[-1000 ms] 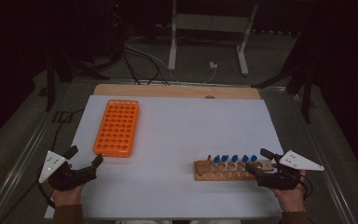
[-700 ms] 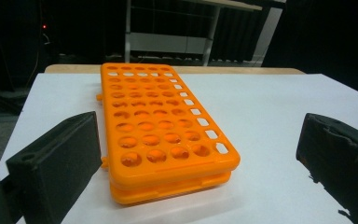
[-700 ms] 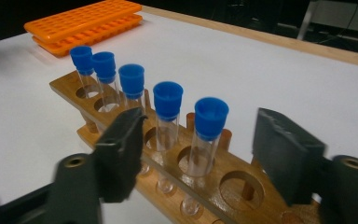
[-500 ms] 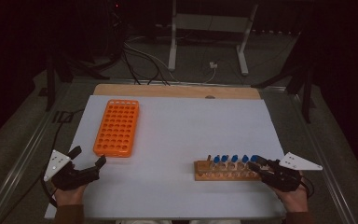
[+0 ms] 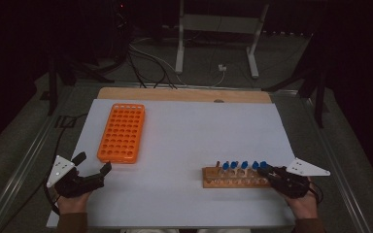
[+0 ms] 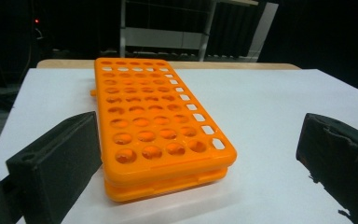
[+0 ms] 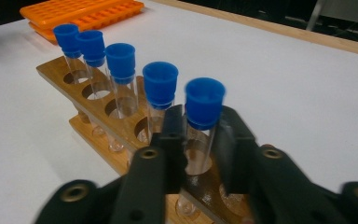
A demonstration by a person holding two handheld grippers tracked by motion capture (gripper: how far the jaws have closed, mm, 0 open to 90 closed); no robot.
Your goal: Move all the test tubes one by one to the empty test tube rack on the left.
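up close, the right gripper view shows the right gripper (image 7: 198, 154), whose jaws have just been closing, clamped on the glass of the nearest blue-capped tube (image 7: 200, 126) in the wooden rack (image 7: 56, 70); the high view blurs that grip. farther off, the left gripper (image 5: 90, 167) stands apart before the orange rack (image 6: 154, 126), its far end cut off.

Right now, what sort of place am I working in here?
Probably a lab-style test bench in a dark workroom: a wooden rack of blue-capped tubes, an orange tube rack, and a white-covered table with cables and a metal stand behind.
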